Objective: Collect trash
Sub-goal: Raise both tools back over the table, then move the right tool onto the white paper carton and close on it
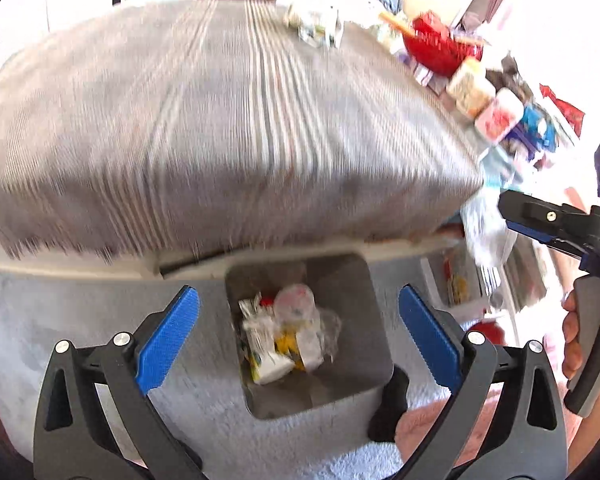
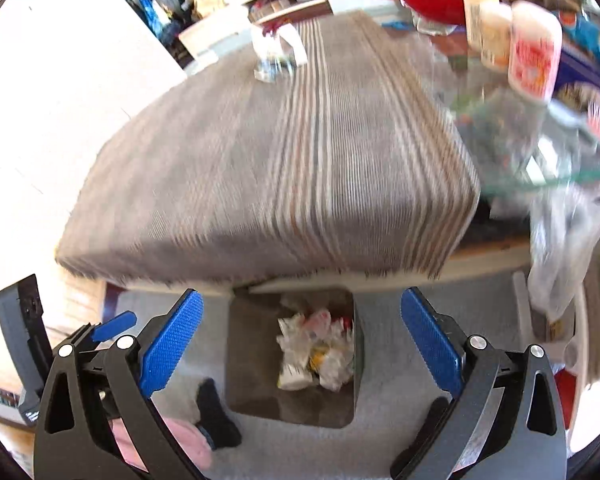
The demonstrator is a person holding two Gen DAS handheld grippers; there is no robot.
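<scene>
Left claw (image 1: 300, 336): we hold it with its blue-padded fingers spread wide apart, nothing between them.
Right claw (image 2: 302, 338): we hold it the same way, fingers wide apart and gripping nothing; in the left wrist view it shows to the right of the left claw (image 1: 548, 224), its grey handle in our hand (image 1: 580, 340).
Grey square trash bin (image 1: 376, 300): it stands on the pale blue carpet (image 1: 40, 320), below and between the fingers of each claw, its opening facing up; in the right wrist view (image 2: 252, 360) it sits just under the counter edge.
Crumpled white and yellow wrappers and clear plastic (image 1: 288, 332): they lie inside the bin, piled toward its far side; also seen from the right claw (image 2: 320, 356).
Counter with grey striped cloth (image 1: 220, 120): it fills the view ahead of and above both claws, blurred.
Crumpled clear plastic piece (image 2: 274, 54): it rests on the cloth at the far end, well ahead of the right claw.
Red bowl (image 1: 440, 46): far ahead and to the right, beside pale plastic tubs (image 1: 472, 84).
Clear plastic bag (image 2: 560, 248): it hangs off the counter edge, right of the right claw.
</scene>
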